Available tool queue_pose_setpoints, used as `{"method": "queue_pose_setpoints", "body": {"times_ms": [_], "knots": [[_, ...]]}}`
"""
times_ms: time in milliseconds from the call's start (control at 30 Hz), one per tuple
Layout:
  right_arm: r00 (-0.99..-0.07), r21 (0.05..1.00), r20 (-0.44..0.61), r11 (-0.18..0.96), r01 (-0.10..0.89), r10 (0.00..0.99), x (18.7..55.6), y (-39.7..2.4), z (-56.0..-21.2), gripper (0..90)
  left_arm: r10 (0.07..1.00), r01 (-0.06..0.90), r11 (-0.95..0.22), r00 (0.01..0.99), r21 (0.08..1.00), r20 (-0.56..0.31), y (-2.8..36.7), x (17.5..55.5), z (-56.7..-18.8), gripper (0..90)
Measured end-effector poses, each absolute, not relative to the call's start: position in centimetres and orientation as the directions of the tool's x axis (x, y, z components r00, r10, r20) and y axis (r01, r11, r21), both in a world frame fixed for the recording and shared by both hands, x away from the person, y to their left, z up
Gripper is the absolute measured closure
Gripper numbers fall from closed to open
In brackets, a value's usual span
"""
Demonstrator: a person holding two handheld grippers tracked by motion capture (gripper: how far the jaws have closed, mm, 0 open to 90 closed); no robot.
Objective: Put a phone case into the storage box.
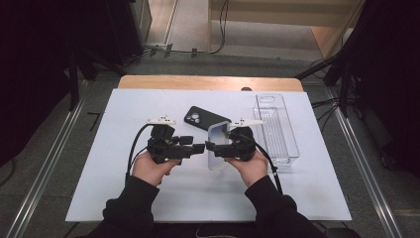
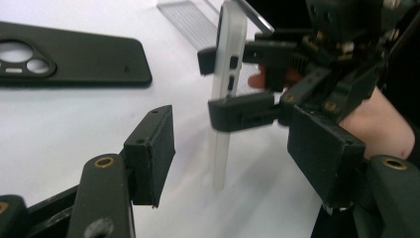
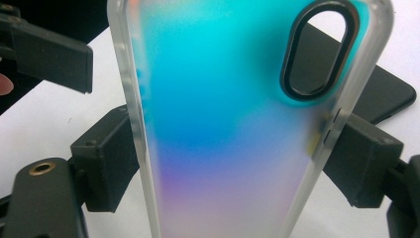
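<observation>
Beside the clear plastic tray (image 1: 277,130), just toward the table's middle, the right gripper (image 1: 214,147) holds a translucent phone case (image 1: 218,145) upright on its long edge over the white mat (image 1: 148,198). Its two black jaws press on the case's two long rims, one on each side, as the right gripper view shows; there the case (image 3: 237,129) has a frosted back tinted teal above and violet below, with a dark-ringed oval camera opening near its top. A pair of small side-button cutouts sits by the jaw on the right of that view. Farther from the tray, the left gripper (image 1: 198,148) points at the case from the opposite side, its tips close to the right gripper's tips. Its jaws are spread wide with nothing between them; the left gripper view shows the case (image 2: 225,94) ahead of them and apart from both pads, pinched by the other gripper. A black phone case (image 1: 205,118) lies flat on the mat behind the two grippers, on the same side of the tray, with its camera cutout facing up. A person's hands and dark sleeves hold both grippers near the mat's middle.
</observation>
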State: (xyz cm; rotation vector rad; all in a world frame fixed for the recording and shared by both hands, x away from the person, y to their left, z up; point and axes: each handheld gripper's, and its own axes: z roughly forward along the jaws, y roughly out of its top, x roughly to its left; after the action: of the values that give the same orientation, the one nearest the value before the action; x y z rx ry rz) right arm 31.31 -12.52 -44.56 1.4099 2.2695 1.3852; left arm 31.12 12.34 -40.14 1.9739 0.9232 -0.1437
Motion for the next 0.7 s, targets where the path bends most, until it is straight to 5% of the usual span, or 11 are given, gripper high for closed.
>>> {"method": "queue_pose_setpoints", "body": {"times_ms": [700], "knots": [[-0.603,0.755,0.323,0.186,0.629,0.729,31.5,-13.2,-43.7,14.6,0.502,0.605,-0.456,0.781,0.653,-0.372,15.0,30.0,-43.9,28.1]]}}
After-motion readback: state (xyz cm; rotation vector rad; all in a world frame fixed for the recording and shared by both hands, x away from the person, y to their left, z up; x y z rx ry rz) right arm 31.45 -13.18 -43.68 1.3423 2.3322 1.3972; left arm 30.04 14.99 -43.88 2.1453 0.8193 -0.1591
